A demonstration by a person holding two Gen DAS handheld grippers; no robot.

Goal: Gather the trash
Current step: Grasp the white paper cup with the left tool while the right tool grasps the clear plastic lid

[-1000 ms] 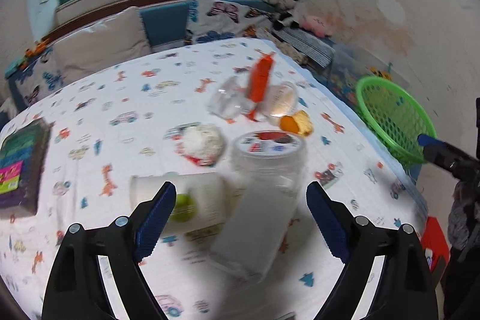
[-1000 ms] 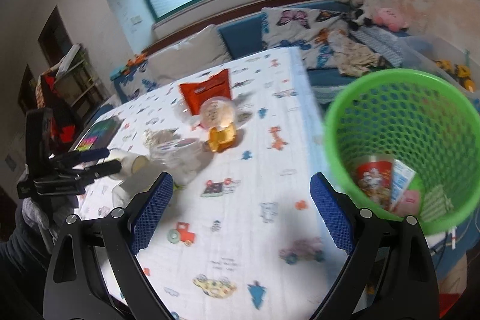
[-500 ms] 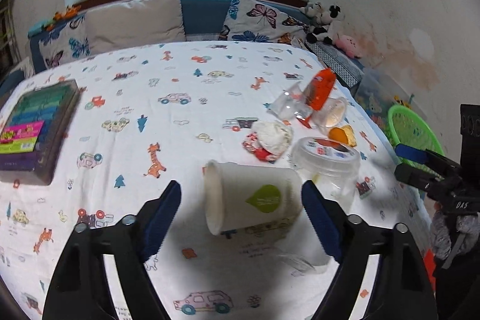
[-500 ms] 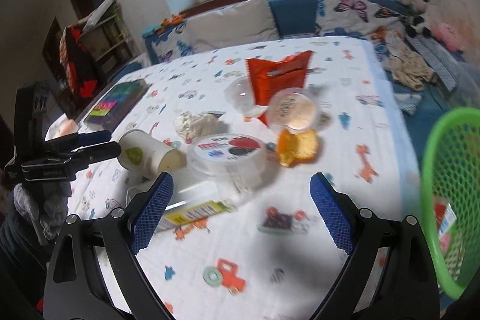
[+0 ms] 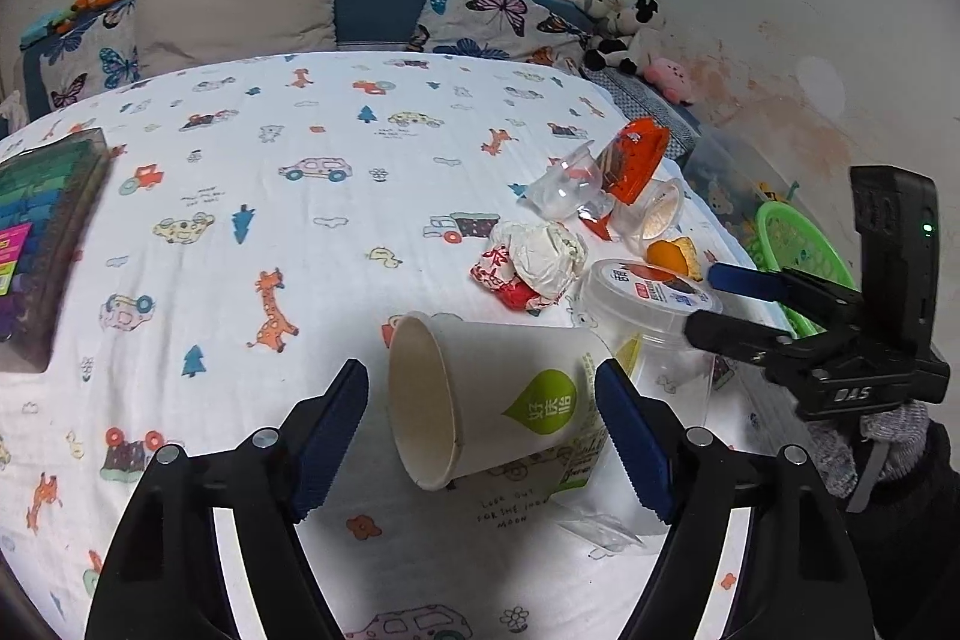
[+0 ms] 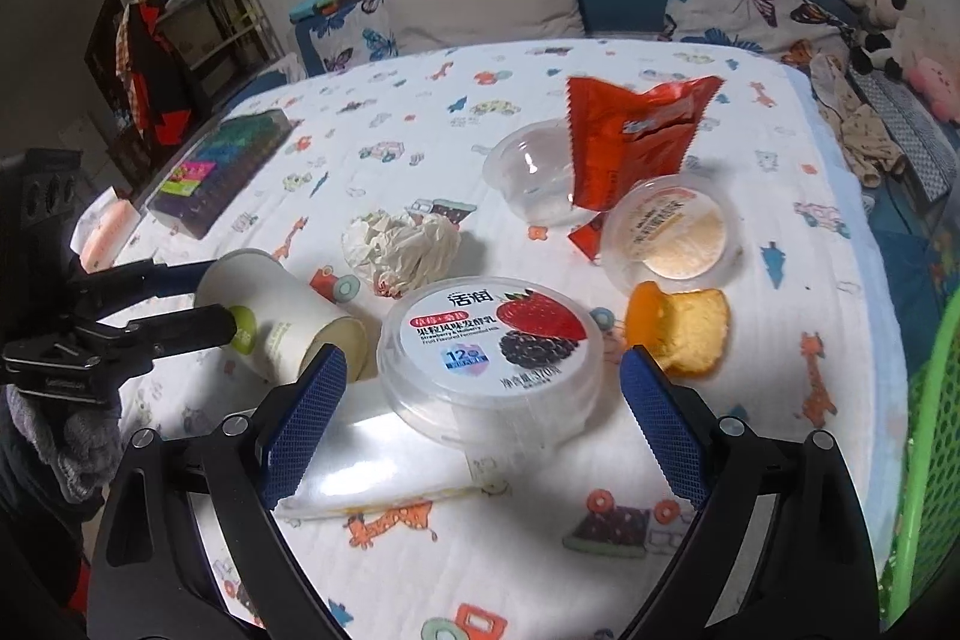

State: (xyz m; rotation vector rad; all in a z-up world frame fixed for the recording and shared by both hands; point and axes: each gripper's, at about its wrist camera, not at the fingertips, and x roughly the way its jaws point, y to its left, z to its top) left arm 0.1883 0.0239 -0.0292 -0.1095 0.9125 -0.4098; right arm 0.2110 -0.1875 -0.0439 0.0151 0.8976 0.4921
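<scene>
A white paper cup (image 5: 498, 400) with a green leaf mark lies on its side on the printed cloth (image 5: 270, 196). My left gripper (image 5: 480, 430) straddles it with its jaws closing; the pads stand just off the cup's sides. A clear yogurt tub (image 6: 489, 340) with a berry lid stands between the fingers of my open right gripper (image 6: 483, 412), untouched. Behind them lie a crumpled wrapper (image 6: 402, 247), a red snack bag (image 6: 630, 136), a clear cup (image 6: 528, 178), a small lidded tub (image 6: 675, 232) and an orange scrap (image 6: 678, 331).
A green mesh basket (image 6: 930, 460) stands off the cloth's right edge. A flat clear plastic sleeve (image 6: 384, 466) lies under the yogurt tub's near side. A box of coloured items (image 5: 36, 232) sits at the far left. Pillows and plush toys line the back.
The left gripper came in over the paper cup and its jaws narrowed a little. The right gripper swung left, away from the green basket, to the yogurt tub.
</scene>
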